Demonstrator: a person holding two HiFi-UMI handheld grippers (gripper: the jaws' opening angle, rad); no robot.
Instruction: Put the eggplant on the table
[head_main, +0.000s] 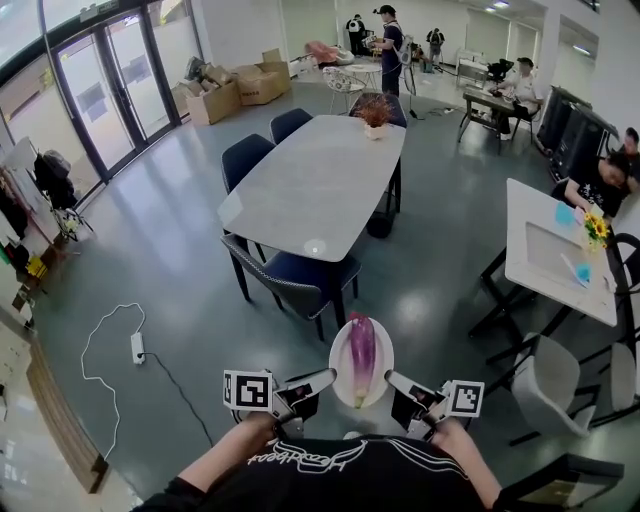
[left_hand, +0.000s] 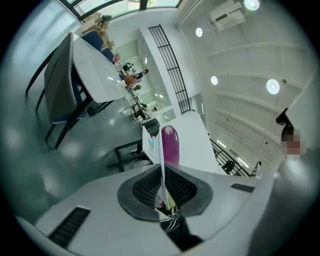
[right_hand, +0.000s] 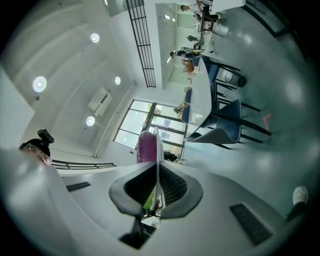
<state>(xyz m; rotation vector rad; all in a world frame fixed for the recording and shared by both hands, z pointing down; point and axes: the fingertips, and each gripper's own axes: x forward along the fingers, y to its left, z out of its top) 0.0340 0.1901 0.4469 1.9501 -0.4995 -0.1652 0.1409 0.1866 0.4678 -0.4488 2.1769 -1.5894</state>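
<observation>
My left gripper (head_main: 322, 380) and right gripper (head_main: 397, 382) fingers are clamped on opposite rims of the plate (head_main: 338, 358) bearing the eggplant (head_main: 361, 350), airborne, well apart from the tabletop (head_main: 320, 180); approach and set-down remain, I judge.

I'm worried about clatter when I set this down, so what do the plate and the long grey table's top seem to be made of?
The plate is white, smooth and thin-rimmed: probably glazed ceramic or melamine, the look cannot settle which. The table top is pale grey, faintly mottled, with a lamp's glint: likely polished stone or a stone-look slab.
</observation>
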